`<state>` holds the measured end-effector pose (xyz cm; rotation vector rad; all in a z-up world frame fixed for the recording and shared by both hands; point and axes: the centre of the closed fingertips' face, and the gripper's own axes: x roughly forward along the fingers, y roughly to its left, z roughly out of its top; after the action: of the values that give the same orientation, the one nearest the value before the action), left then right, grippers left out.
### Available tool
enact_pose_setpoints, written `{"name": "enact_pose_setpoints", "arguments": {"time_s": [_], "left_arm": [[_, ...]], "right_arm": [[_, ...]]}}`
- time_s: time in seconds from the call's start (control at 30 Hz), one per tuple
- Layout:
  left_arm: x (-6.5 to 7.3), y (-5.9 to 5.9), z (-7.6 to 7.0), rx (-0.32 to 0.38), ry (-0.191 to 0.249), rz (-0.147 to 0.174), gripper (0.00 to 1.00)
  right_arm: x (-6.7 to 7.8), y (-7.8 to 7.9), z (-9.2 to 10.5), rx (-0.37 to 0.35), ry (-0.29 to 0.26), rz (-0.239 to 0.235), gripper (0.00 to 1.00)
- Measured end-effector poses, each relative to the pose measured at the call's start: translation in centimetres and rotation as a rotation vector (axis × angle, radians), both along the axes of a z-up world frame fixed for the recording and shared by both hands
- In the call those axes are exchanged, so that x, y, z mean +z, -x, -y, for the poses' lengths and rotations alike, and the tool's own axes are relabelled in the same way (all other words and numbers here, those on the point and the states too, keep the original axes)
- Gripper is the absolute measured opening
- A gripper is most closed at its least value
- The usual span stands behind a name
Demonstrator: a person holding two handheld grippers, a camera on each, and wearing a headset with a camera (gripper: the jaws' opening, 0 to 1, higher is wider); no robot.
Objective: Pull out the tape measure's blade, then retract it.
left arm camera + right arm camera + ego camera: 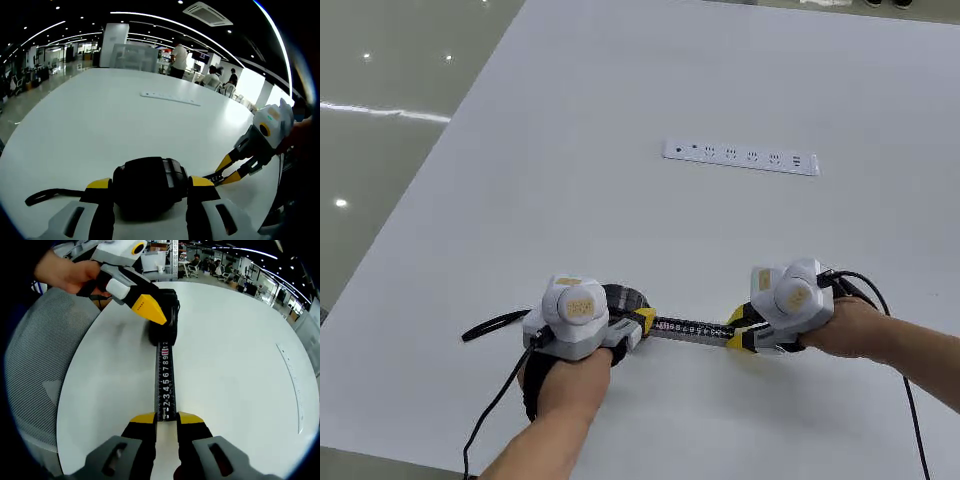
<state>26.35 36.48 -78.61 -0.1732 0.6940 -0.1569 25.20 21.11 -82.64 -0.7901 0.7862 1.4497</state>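
You are pinching the blade point(165, 380) end in the right gripper point(166, 419), jaws nearly shut, at bottom centre. Farther up, you are clamping the tape measure point(169, 325) body in the left gripper point(150, 184). While drawing outward, be holding the blade straight, low over the table point(225, 365), untwisted.

The white table point(620, 120) carries few things. A black tape measure point(145, 172) rests on it between the fingers point(100, 186) of the left gripper point(150, 184). Its blade point(165, 375) stretches along the surface to the fingers point(142, 419) of the right gripper point(166, 418). A black strap point(50, 195) lies outside the left fingers. A white power strip point(741, 157) lies well beyond both pairs of fingers.
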Motion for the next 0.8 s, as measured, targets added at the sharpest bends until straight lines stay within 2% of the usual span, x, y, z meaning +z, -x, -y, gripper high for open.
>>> {"name": "enact_pose_setpoints", "arguments": {"time_s": [0.8], "left_arm": [[0.1, 0.1, 0.0, -0.006, 0.017, -0.003, 0.54]], "right_arm": [[0.0, 0.3, -3.8, 0.019, -0.030, -0.009, 0.12]]}}
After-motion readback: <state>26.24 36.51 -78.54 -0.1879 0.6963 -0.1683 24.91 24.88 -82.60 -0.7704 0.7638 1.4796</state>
